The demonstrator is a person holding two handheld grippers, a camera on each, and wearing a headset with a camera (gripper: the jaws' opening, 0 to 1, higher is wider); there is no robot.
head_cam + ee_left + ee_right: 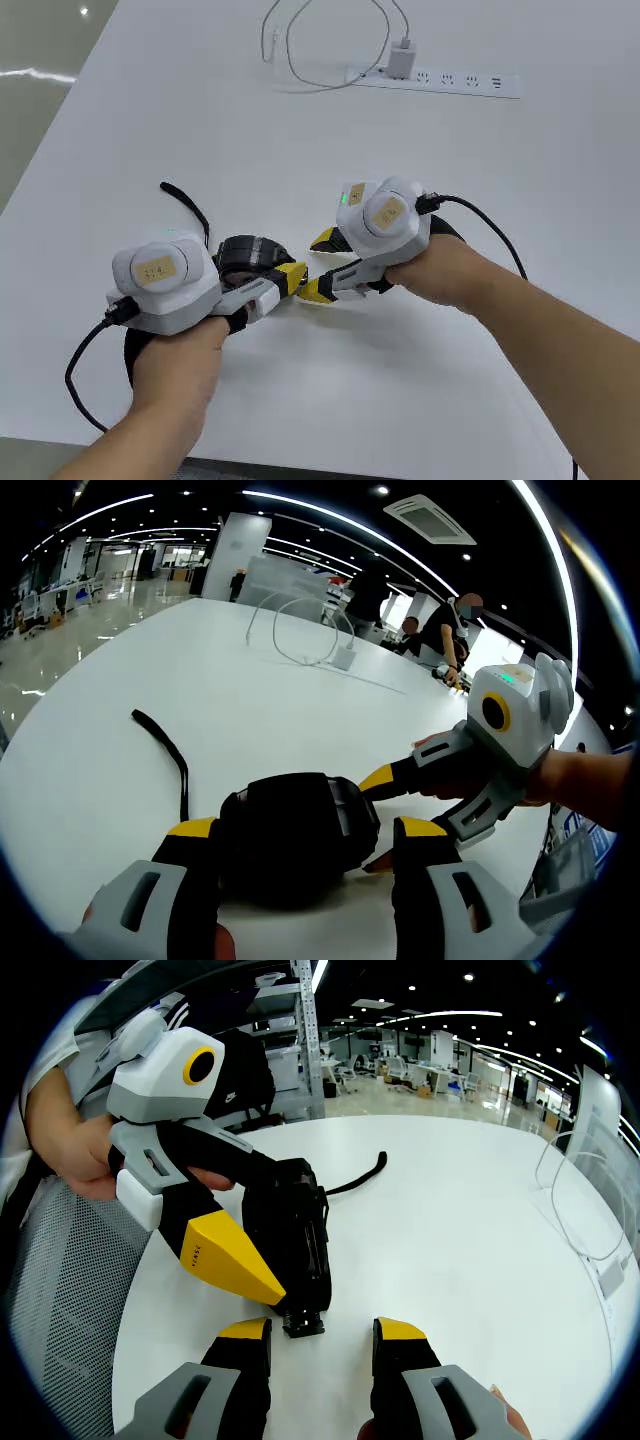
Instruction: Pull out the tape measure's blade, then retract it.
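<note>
Now left gripper (307, 830) clamps tape measure (297, 1225); right gripper (322, 1330) gapes beside it.

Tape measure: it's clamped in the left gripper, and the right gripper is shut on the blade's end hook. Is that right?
Not quite: the right gripper is open, not shut. The right gripper view shows its jaws apart, with the end hook at their tips, ungripped. The tape measure is indeed clamped in the left gripper.

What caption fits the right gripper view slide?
Left gripper grips the black tape measure; right gripper, jaws open, lines up on its blade tab.
</note>
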